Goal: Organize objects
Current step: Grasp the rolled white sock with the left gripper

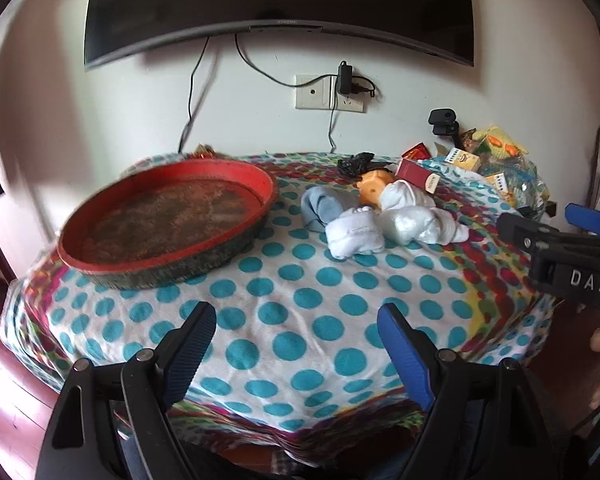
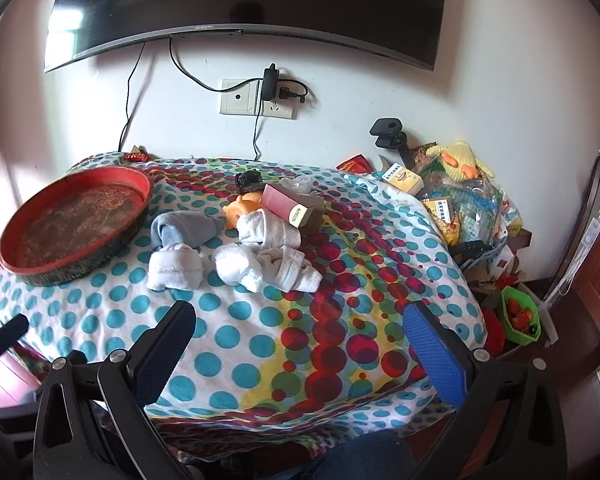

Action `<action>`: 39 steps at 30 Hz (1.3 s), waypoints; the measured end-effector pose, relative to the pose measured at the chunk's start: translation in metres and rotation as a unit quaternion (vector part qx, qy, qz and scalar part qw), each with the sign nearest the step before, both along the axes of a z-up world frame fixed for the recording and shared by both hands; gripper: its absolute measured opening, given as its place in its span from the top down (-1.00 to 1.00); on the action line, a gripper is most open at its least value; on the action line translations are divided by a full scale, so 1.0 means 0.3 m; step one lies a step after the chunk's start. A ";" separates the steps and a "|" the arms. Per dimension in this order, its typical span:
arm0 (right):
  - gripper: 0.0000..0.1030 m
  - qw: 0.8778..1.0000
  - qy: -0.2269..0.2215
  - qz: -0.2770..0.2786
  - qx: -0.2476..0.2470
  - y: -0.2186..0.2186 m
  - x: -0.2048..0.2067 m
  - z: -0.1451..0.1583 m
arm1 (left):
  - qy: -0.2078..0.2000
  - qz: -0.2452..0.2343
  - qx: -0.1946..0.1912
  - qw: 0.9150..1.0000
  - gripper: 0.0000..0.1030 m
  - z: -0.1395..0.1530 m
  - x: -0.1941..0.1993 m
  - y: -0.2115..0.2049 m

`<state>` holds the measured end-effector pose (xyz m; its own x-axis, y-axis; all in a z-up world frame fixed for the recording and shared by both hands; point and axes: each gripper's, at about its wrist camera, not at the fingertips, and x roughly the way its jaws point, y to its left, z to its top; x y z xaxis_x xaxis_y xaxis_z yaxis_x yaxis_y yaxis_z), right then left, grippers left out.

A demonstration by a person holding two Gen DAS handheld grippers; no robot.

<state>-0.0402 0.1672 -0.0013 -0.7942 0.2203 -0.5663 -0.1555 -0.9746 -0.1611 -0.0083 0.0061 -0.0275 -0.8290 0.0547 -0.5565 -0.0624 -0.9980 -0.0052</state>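
Across the middle of the right wrist frame lies a small heap of things on the spotted tablecloth (image 2: 260, 344): a grey sock (image 2: 184, 229), a white sock (image 2: 175, 268) below it, more bundled white socks (image 2: 268, 266), an orange toy pig (image 2: 242, 208) and a pink box (image 2: 286, 205) leaning on the pile. At the left of that frame sits a round red tray (image 2: 76, 220), with nothing in it that I can make out, probably set there as the place to gather the loose items.

Low in the frame, the right gripper (image 2: 296, 344) hangs above the near part of the cloth with its jaws spread wide and nothing between them. The left gripper (image 1: 296, 332), at the bottom of its own frame, is likewise wide apart and holds nothing, well short of the socks and tray. Both seem poised for a first pick, with sorting not yet begun. Clutter of packets (image 2: 456, 200) crowds the right of the frame, beside the table's far corner.
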 end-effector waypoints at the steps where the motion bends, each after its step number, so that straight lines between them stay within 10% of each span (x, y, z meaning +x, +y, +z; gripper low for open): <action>1: -1.00 1.000 -0.002 0.004 0.003 0.004 -0.005 -0.016 | 0.006 -0.001 -0.006 1.000 -0.65 -0.002 -0.005 0.008; 11: -1.00 0.998 -0.012 -0.006 -0.056 0.140 -0.064 -0.114 | -0.013 -0.043 -0.025 0.999 -0.65 -0.042 -0.214 0.144; 18: -1.00 0.996 -0.002 -0.016 -0.090 0.253 -0.058 -0.146 | -0.048 -0.035 0.029 0.998 -0.65 -0.063 -0.368 0.160; 33: -1.00 0.987 -0.003 -0.011 -0.161 0.359 -0.072 -0.191 | -0.095 -0.027 -0.012 0.995 -0.65 -0.125 -0.515 0.230; 39: -1.00 0.986 -0.003 -0.012 -0.167 0.369 -0.071 -0.193 | -0.117 -0.036 -0.014 0.992 -0.14 -0.146 -0.539 0.248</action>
<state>-0.0614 0.2779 -0.0592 -0.7877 0.0391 -0.6148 -0.1793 -0.9693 0.1681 -0.1700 0.0804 -0.0714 -0.6714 0.0911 -0.7355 -0.1333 -0.9911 -0.0010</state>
